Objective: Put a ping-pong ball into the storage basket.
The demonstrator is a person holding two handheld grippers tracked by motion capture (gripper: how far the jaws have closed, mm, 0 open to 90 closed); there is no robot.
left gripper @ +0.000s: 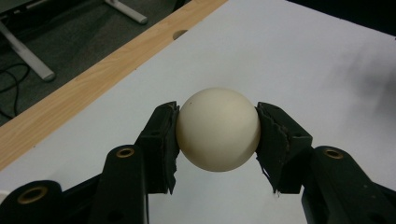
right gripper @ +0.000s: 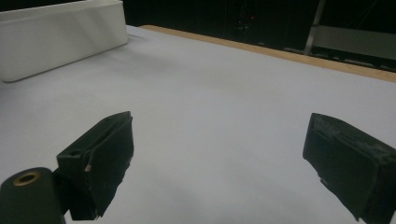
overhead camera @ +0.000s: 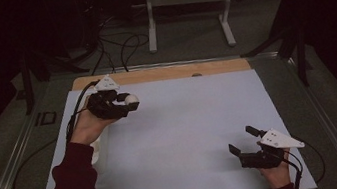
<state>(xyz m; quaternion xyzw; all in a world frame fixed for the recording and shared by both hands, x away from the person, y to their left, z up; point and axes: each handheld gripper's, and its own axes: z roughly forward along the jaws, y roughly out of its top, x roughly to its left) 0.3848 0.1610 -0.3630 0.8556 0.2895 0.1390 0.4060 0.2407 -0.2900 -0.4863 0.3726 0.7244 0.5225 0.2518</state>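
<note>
The left gripper (left gripper: 217, 140) pinches the white ball (left gripper: 217, 129) between its pads at the jaw tips, where the smooth round surface could squirt free if the squeeze slackens, while the right gripper (right gripper: 219, 154) stands wide and empty.

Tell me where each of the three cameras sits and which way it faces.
High view: above the person's side, looking forward and down on the white table; forearms, left gripper, right gripper.
Left gripper view: on that gripper, looking along its jaws clamped on a cream ball.
Right gripper view: along open, empty jaws toward a white bin.
Shared: ball in high and left gripper views.
</note>
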